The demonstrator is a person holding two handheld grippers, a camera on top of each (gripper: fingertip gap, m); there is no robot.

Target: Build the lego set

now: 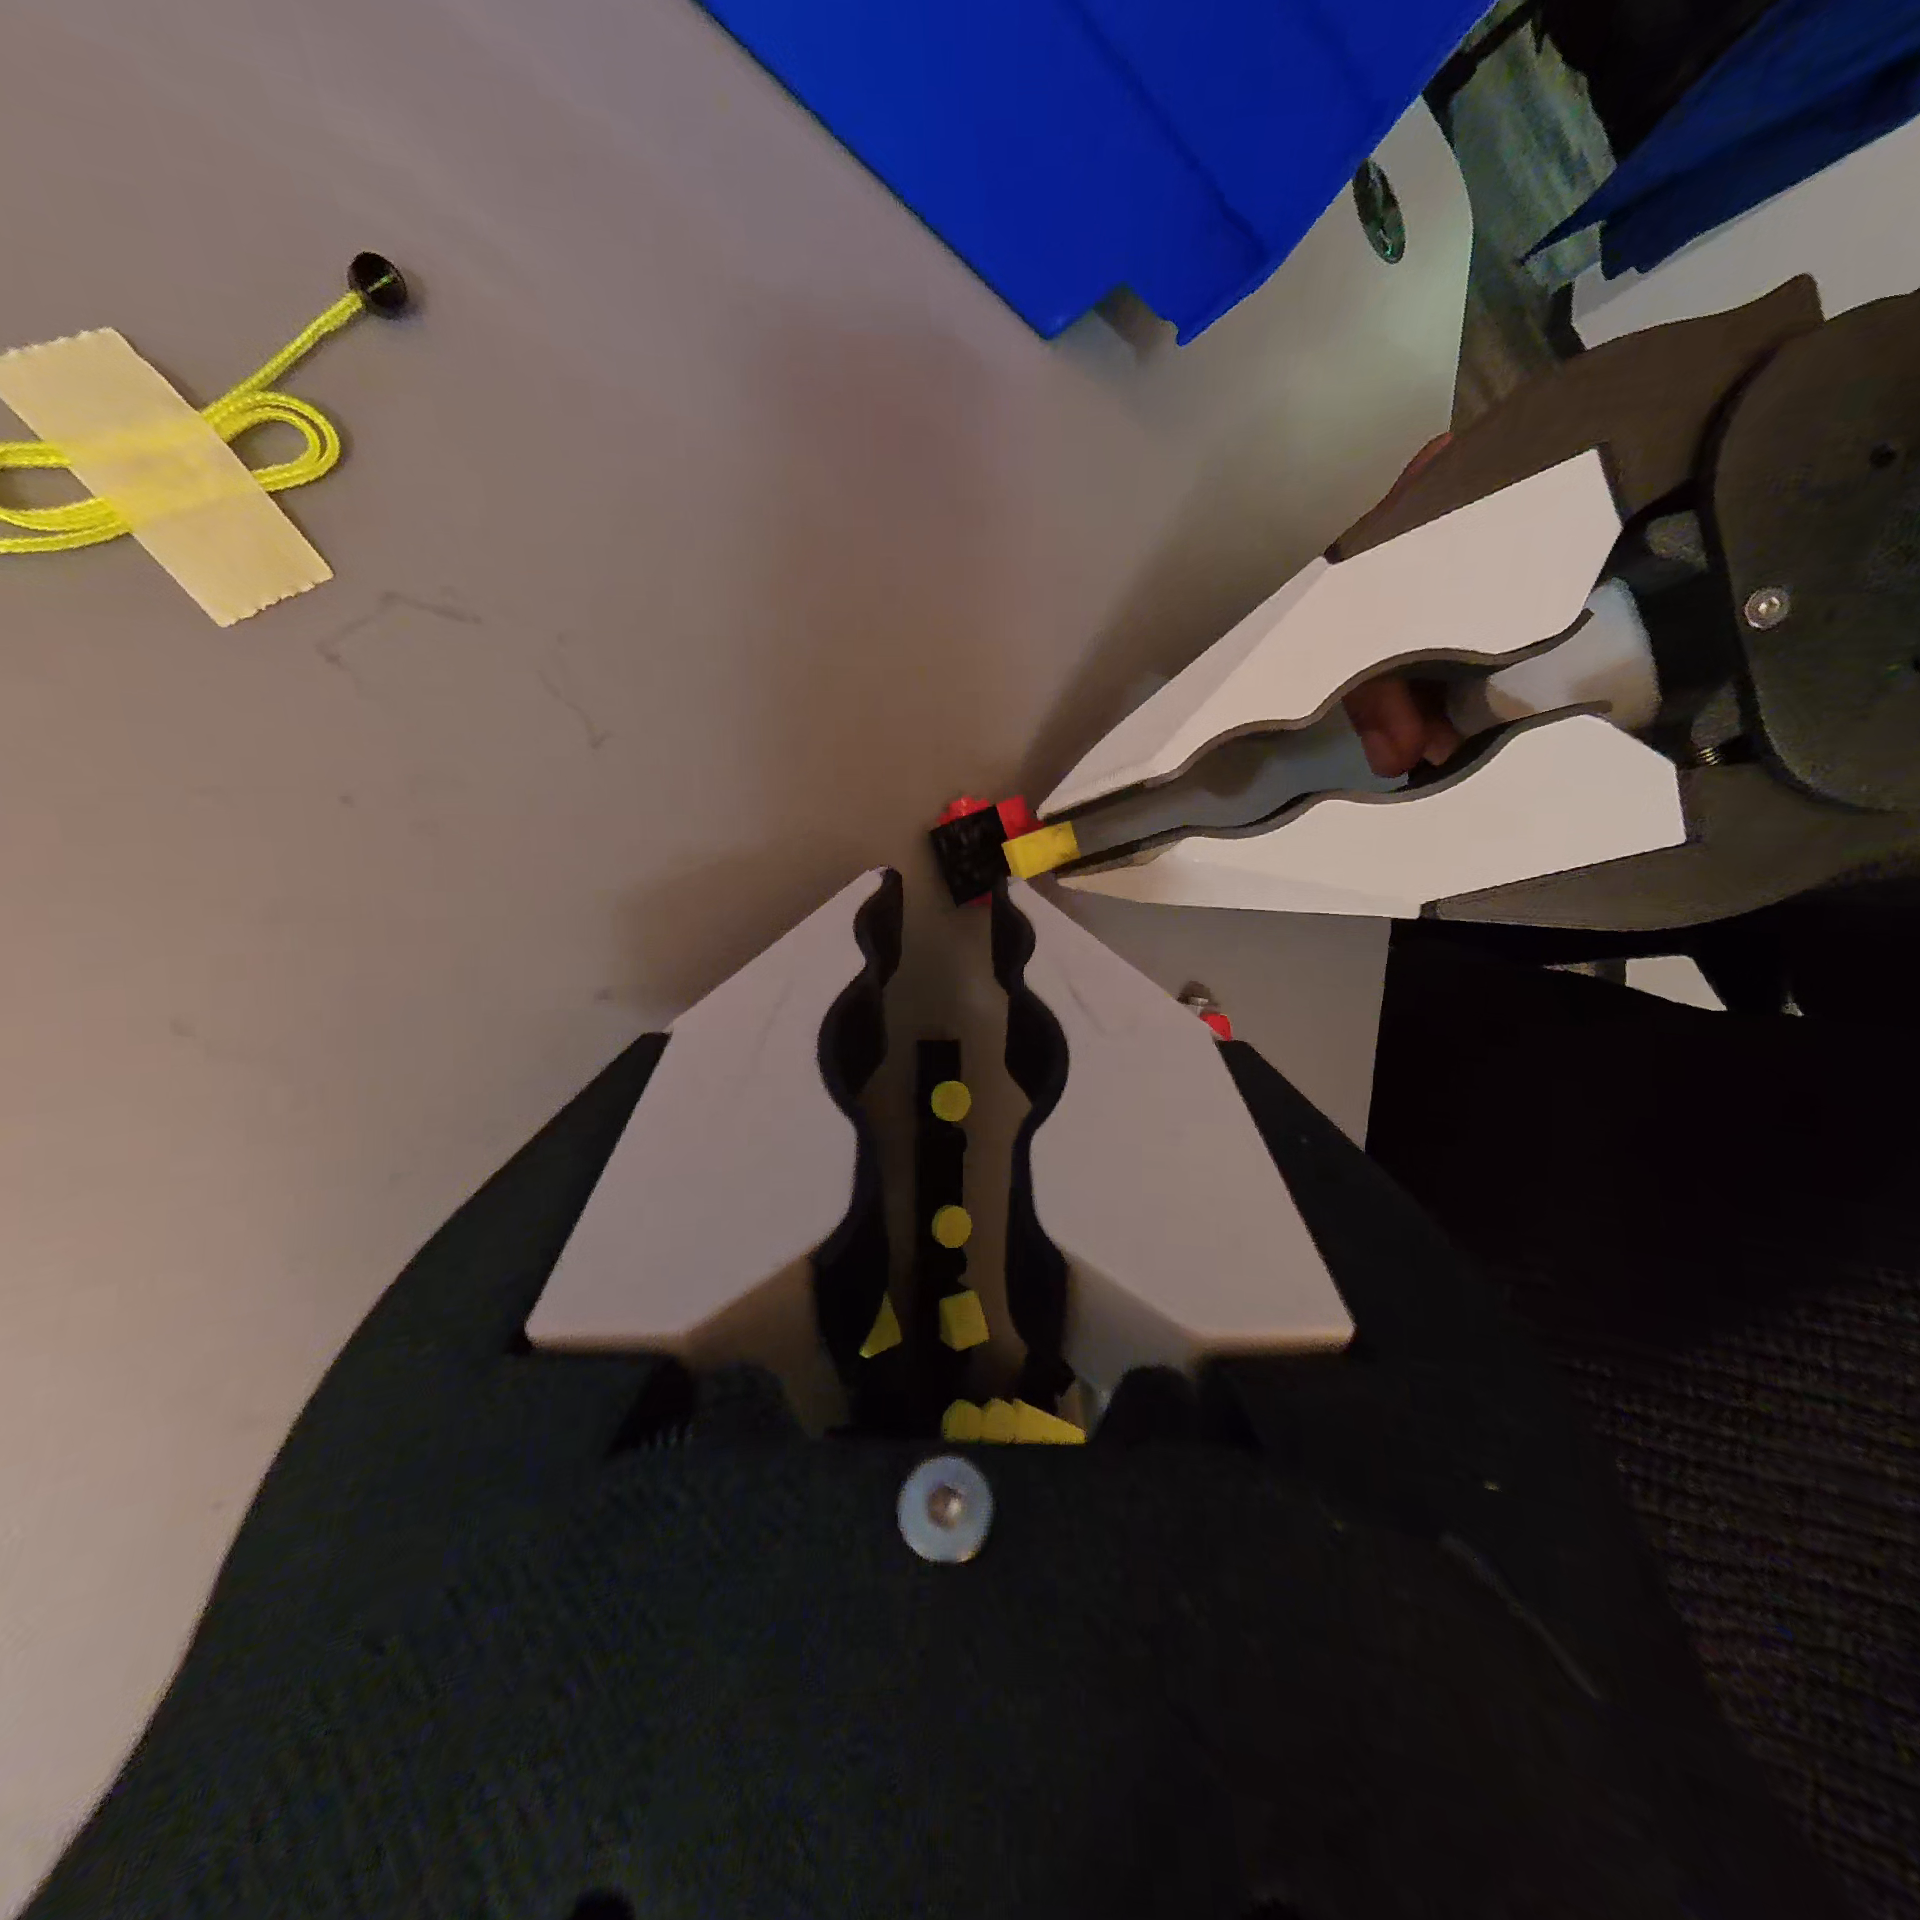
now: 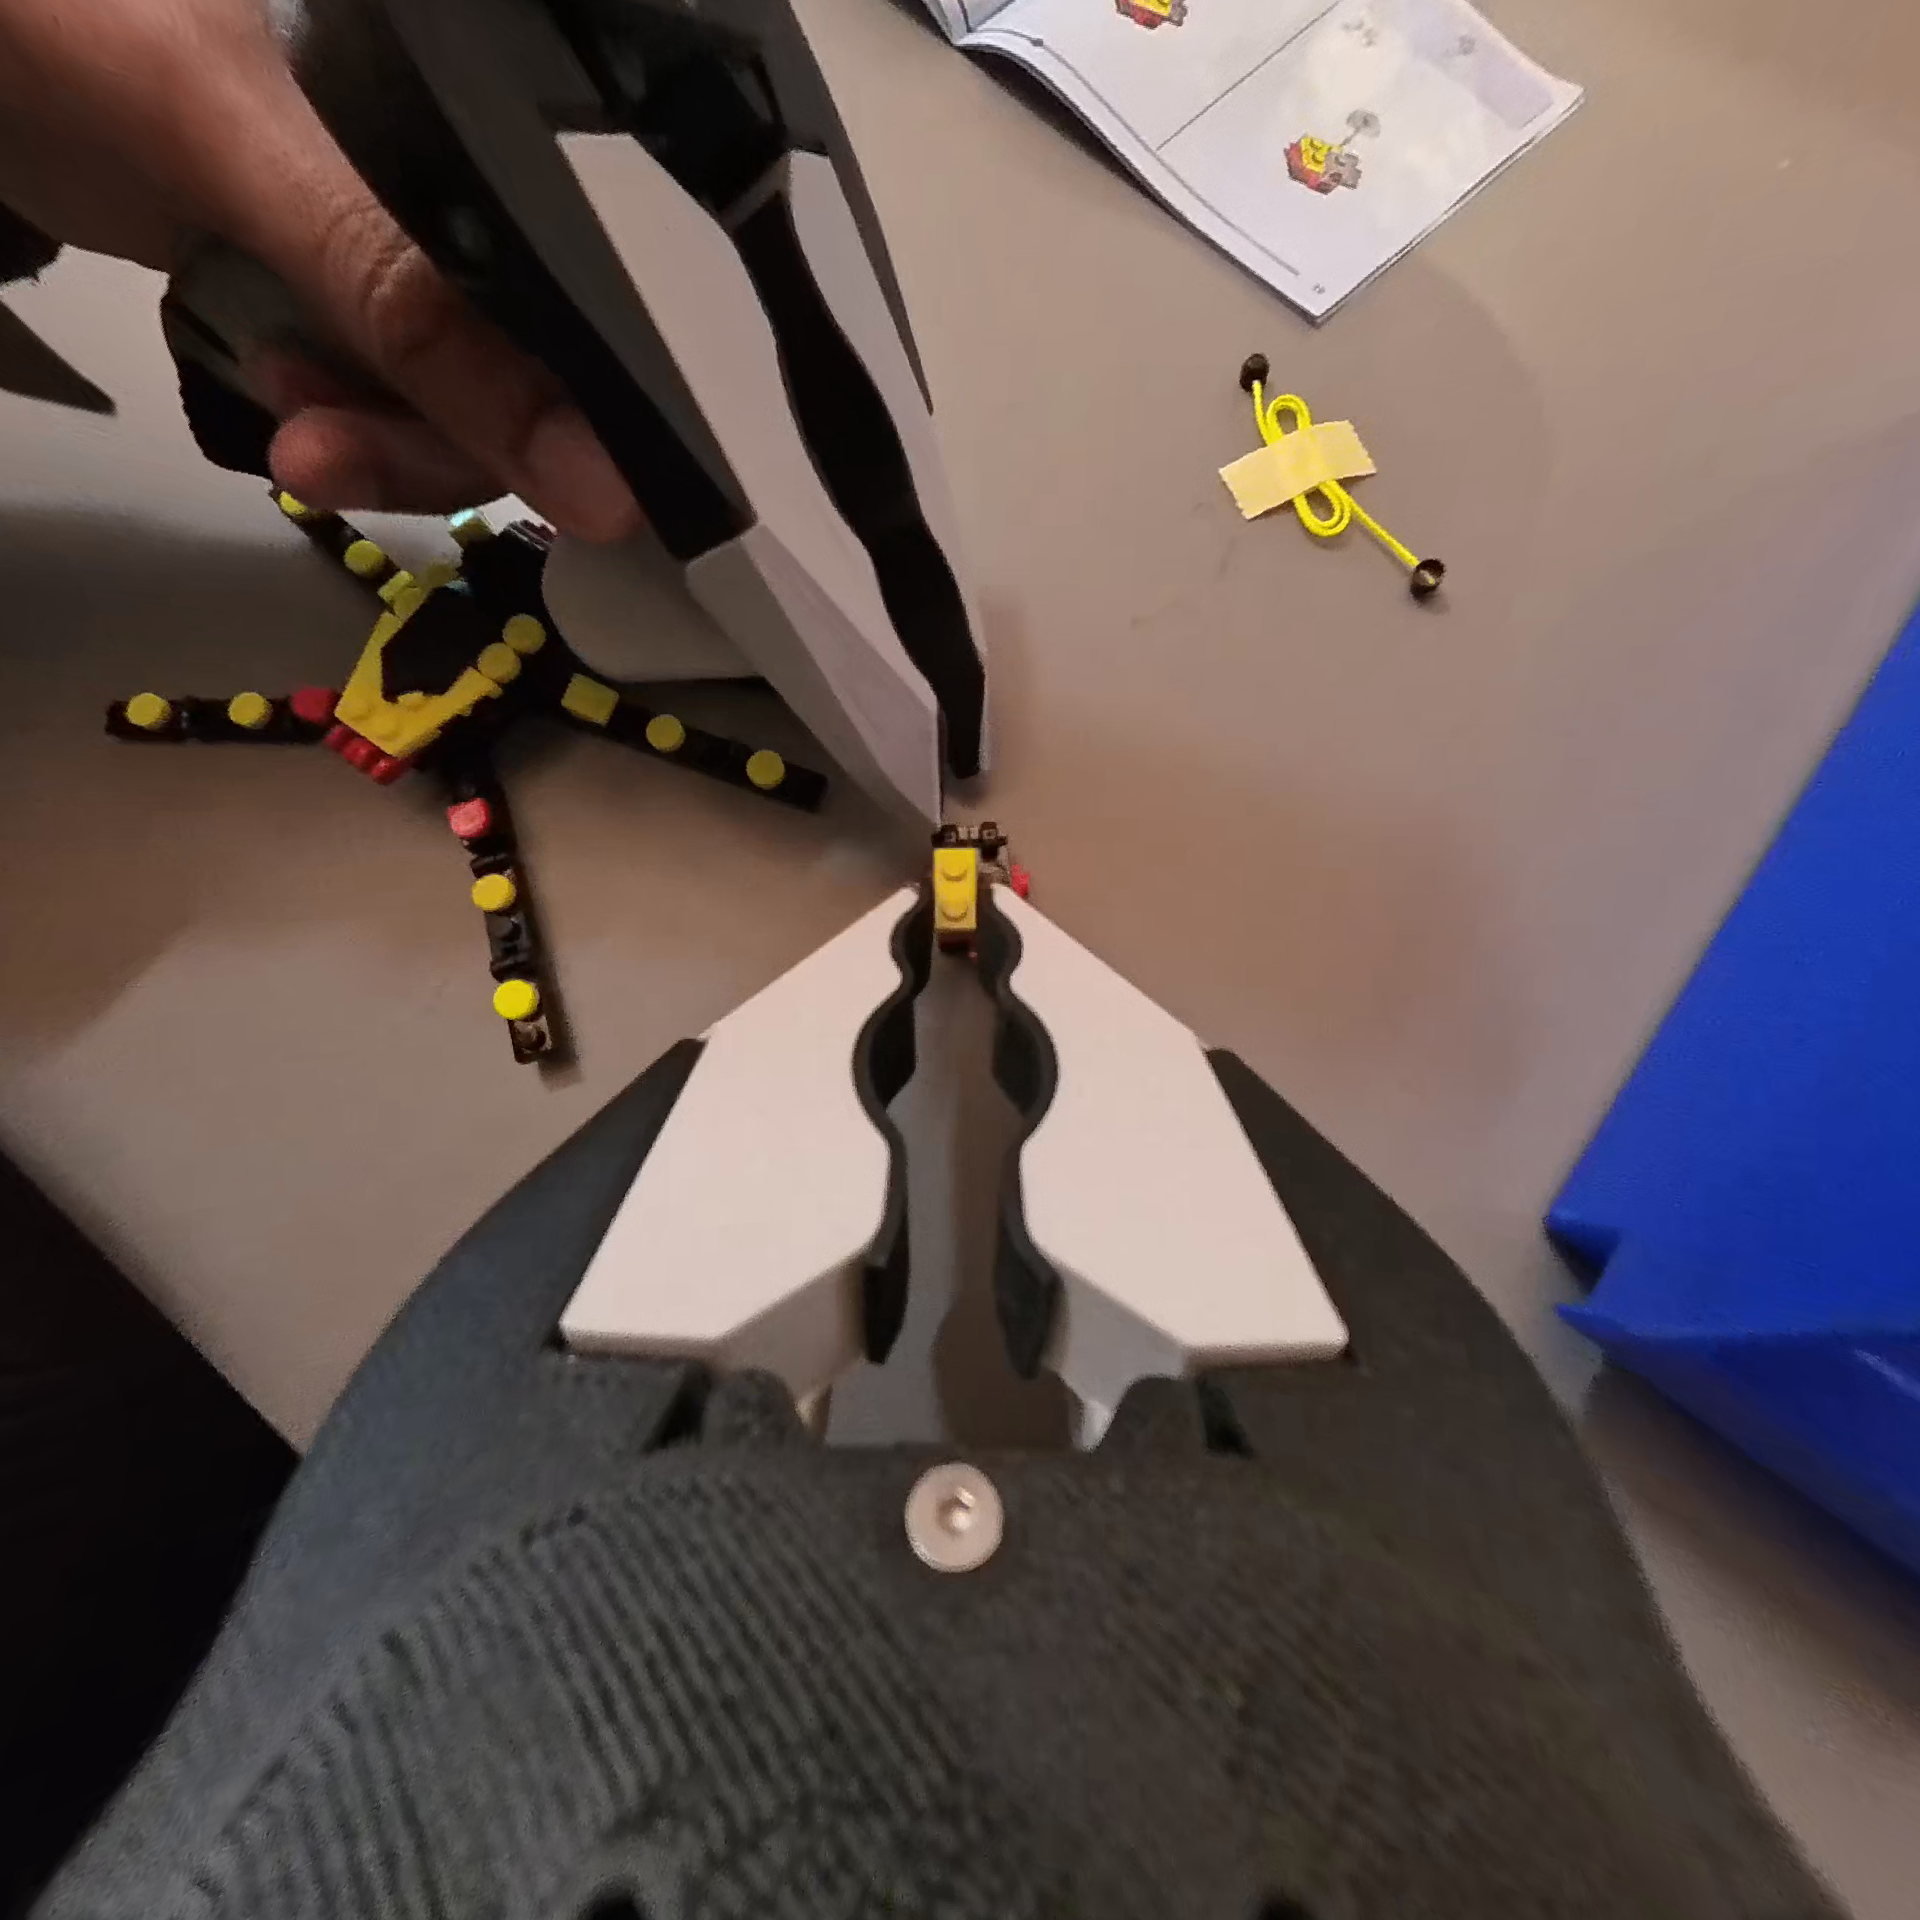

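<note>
Lego build looks maybe halfway, judging by what's on the table. The big model (image 2: 447, 686) is already together: yellow and black body with some red bits, and long black arms dotted with yellow studs. It sits on the table off to the side, with the hand (image 2: 343, 312) holding the left gripper above it.

Right now the action is on a little sub-assembly (image 1: 982, 847) of black, red and yellow bricks. The right gripper (image 2: 956, 914) has its jaws clamped on the yellow brick (image 2: 954, 896) end of it, so that's a firm pinch. The left gripper (image 1: 940, 883) has its jaws a bit apart, tips just beside the black part; it doesn't look like it's holding anything. My guess is it's lining up to steady or press the piece.

Still to do, I'd say: finish this small chunk and join it to the model. The yellow string (image 2: 1325, 478) is still taped down, unused. The booklet (image 2: 1278, 135) lies open further back, and a blue bin (image 2: 1787, 1143) sits at the edge.
</note>
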